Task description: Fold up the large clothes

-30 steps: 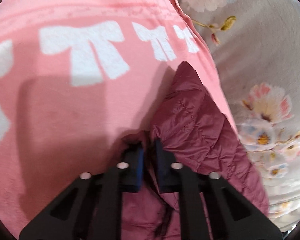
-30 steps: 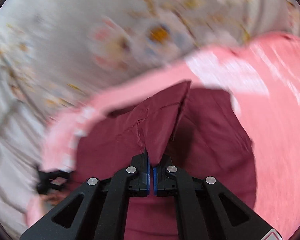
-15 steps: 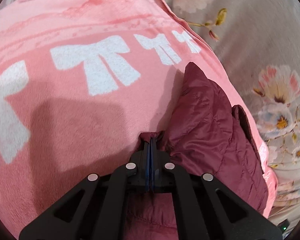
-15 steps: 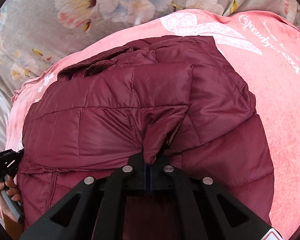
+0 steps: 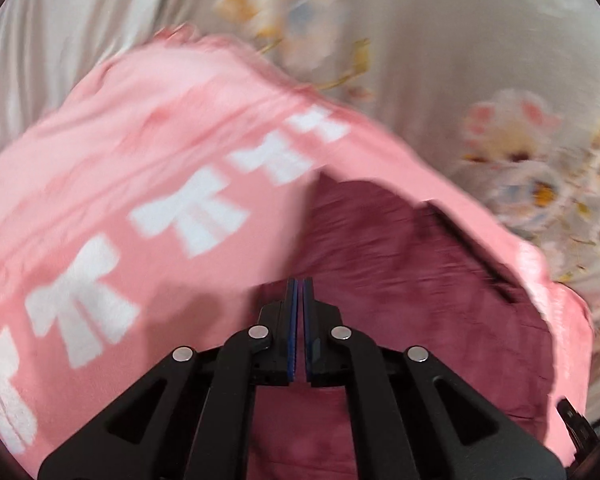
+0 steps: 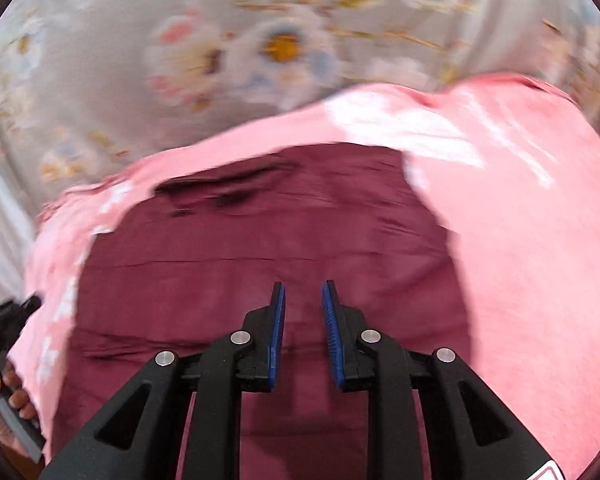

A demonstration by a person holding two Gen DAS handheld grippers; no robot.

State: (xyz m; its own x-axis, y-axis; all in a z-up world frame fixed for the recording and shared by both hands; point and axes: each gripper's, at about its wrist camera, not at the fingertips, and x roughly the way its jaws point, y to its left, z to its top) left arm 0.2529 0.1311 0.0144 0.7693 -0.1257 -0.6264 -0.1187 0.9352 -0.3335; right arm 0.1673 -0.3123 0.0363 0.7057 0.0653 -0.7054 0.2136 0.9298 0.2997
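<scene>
**Jacket laid in a fold, right fingers let go**

The left gripper was pressed together, its blue pads all but touching with no cloth visible between them. Just ahead of its tips and off to their right lay the maroon quilted jacket, spread on the pink bow-print blanket, with the floral bedsheet beyond. The picture was smeared, so finer creases could not be read.

The right gripper had just been opening; its jaws stood partly apart with nothing between them, the jacket lying flat under and ahead of its tips. To the far left of those fingers, a hand gripped a gripper handle at the blanket's edge.

By my judgement one fold had been laid and released. The garment looked broad yet, so further folds and a tidy-up seemed left.
</scene>
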